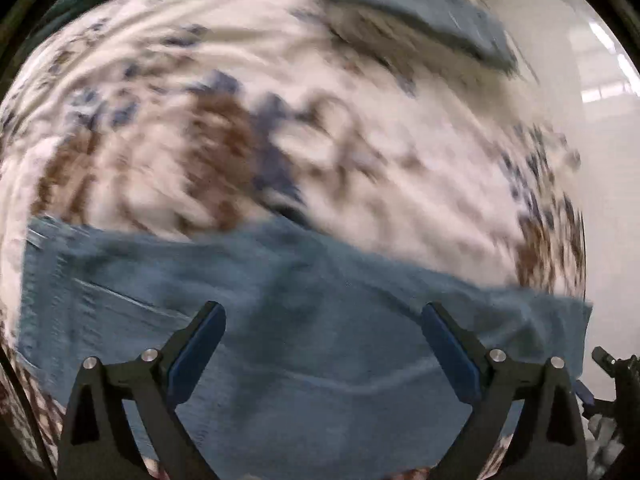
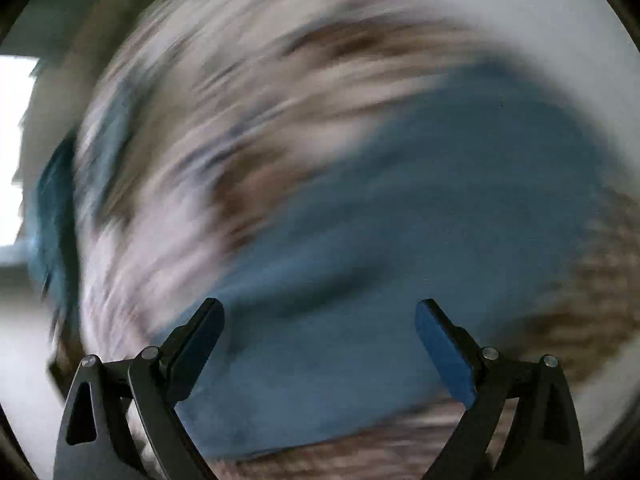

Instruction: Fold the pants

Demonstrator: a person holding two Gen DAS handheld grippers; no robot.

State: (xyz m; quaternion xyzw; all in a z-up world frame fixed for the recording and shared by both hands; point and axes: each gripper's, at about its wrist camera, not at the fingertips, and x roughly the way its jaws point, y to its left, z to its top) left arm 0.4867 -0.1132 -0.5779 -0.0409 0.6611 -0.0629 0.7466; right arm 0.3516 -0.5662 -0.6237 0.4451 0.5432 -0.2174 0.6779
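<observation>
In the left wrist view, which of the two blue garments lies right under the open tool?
The unfolded blue pants spread beneath the left tool; the other blue garment lies far off on the floral sheet.

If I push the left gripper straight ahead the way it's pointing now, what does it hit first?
Most likely the blue pants: the cloth fills the space between and ahead of the open left gripper. The floral sheet lies beyond. The picture is motion-blurred, so depth is uncertain.
</observation>
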